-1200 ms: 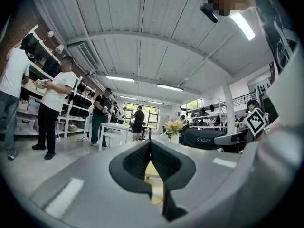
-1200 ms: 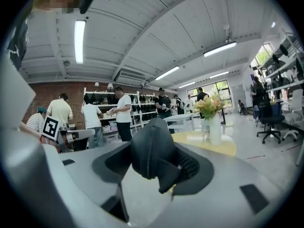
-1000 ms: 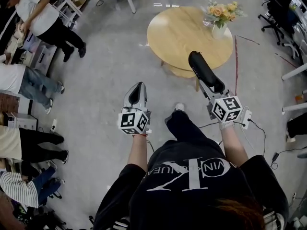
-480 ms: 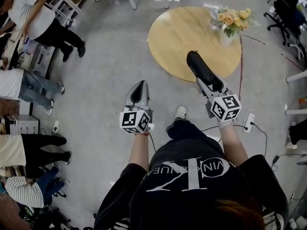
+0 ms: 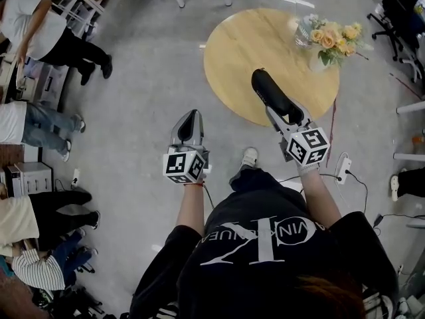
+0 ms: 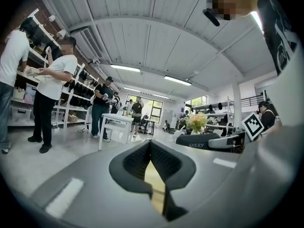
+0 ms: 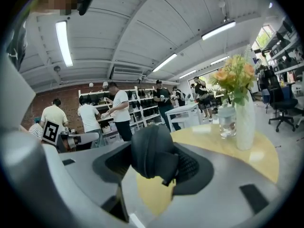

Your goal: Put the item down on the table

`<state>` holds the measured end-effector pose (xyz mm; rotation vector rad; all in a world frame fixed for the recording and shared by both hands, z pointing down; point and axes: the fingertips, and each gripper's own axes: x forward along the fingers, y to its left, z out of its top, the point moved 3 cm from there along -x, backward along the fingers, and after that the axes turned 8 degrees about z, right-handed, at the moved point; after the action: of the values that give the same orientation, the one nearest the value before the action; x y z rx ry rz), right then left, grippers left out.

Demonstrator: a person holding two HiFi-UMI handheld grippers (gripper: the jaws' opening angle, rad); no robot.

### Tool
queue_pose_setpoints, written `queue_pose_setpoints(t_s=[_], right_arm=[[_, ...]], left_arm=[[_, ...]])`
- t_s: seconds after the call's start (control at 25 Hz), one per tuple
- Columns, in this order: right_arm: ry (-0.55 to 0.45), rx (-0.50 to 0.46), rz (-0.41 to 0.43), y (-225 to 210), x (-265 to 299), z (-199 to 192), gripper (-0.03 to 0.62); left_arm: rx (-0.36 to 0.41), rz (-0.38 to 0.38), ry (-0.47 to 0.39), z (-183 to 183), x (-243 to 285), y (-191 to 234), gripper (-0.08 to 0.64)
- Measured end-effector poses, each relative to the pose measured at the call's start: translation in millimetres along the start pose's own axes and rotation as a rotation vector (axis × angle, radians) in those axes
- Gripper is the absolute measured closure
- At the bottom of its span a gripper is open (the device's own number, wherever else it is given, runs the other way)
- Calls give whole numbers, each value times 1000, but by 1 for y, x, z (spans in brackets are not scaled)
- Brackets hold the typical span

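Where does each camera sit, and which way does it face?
Head view: on the person's head, faces steeply down at the round table; shows shirt, left claw, right claw.
Left gripper view: rides the left claw, faces forward along its shut jaws; shows those jaws.
Right gripper view: rides the right claw, faces the flowers over jaws clamped on the black item.
Shared: head and right gripper views both show table and flowers.

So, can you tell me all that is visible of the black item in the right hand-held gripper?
The black item is long, rounded and matte, like a soft case, with white lettering on its side. The right hand-held gripper is shut on its near end. It hangs over the near edge of the round wooden table; whether it touches the top is unclear.
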<state>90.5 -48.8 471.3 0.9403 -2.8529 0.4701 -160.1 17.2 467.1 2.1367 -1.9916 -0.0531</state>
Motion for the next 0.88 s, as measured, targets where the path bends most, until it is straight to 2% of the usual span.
queue_pose_setpoints(t_s=[0.56, 0.88], right_arm=[[37, 17, 22, -46, 64, 2, 330], [45, 41, 38, -51, 71, -2, 331]], left_arm=[[19, -36, 11, 3, 81, 11, 549], [29, -60, 28, -1, 96, 4, 549]])
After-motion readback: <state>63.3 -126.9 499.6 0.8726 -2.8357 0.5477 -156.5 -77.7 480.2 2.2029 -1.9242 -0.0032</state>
